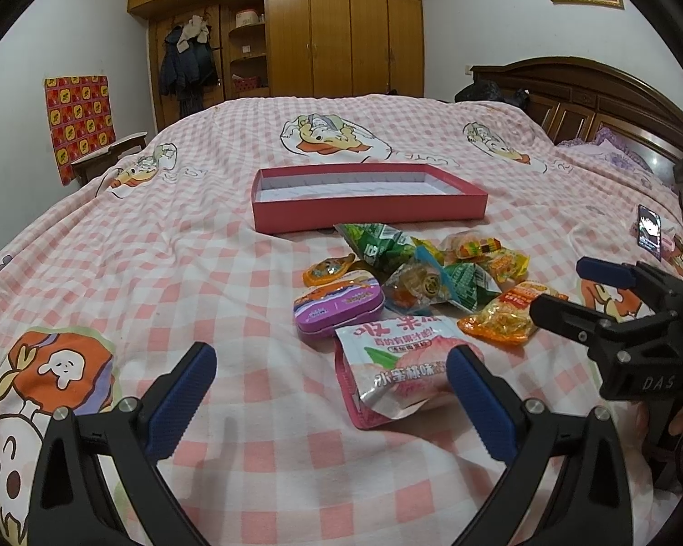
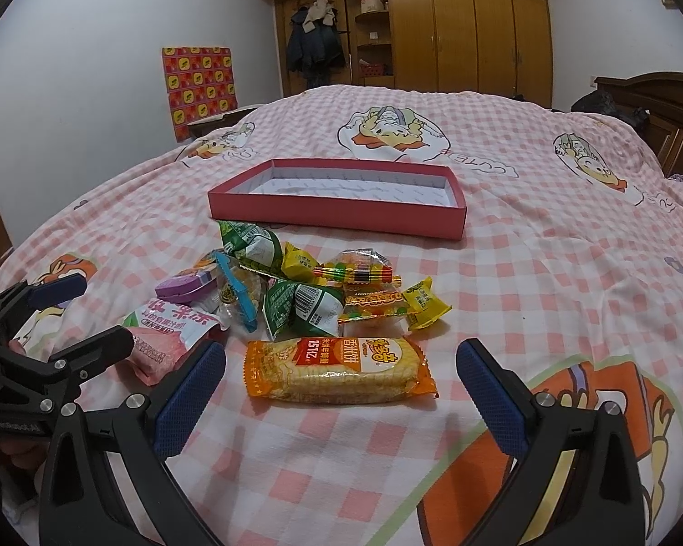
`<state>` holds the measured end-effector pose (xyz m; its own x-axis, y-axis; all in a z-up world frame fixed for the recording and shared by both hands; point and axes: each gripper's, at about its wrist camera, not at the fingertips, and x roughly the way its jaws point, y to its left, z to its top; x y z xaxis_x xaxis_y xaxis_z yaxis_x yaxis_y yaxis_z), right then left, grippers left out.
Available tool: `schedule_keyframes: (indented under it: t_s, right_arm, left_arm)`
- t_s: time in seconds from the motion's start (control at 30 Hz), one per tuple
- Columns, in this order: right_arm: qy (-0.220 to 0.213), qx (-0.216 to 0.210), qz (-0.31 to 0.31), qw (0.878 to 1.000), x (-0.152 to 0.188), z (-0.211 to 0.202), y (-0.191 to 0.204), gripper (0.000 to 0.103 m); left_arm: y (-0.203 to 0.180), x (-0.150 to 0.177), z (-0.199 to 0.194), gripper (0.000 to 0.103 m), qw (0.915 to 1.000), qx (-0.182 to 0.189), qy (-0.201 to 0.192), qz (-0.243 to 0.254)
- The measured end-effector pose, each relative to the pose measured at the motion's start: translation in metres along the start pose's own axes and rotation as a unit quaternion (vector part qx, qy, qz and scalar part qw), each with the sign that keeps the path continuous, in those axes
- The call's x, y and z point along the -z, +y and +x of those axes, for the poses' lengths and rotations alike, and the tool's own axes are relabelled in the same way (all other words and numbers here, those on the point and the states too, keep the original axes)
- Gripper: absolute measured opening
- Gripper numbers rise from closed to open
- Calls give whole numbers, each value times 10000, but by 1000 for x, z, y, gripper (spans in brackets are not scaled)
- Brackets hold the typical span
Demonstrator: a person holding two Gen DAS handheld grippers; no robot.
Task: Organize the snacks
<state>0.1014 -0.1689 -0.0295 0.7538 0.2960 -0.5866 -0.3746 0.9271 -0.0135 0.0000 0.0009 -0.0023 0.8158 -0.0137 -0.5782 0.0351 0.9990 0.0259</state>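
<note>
A shallow red box with a white inside lies empty on the bed; it also shows in the right wrist view. In front of it is a pile of snacks: green packets, a purple tin, a pink peach pouch, an orange cracker pack and yellow candies. My left gripper is open, its right finger beside the peach pouch. My right gripper is open, just short of the orange cracker pack. Each gripper shows at the edge of the other's view.
The pink checked bedspread covers the whole bed. A phone lies at the right. A wooden headboard stands at the right and wardrobes at the far wall.
</note>
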Motion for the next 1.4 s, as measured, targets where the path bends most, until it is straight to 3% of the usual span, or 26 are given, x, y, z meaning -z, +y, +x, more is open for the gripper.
schedule_keyframes:
  t_s: [1.4]
  right_arm:
    - [10,2,4,10000,0,1,0,103]
  left_arm:
    - [1,0,3,103,9999,46,95,-38]
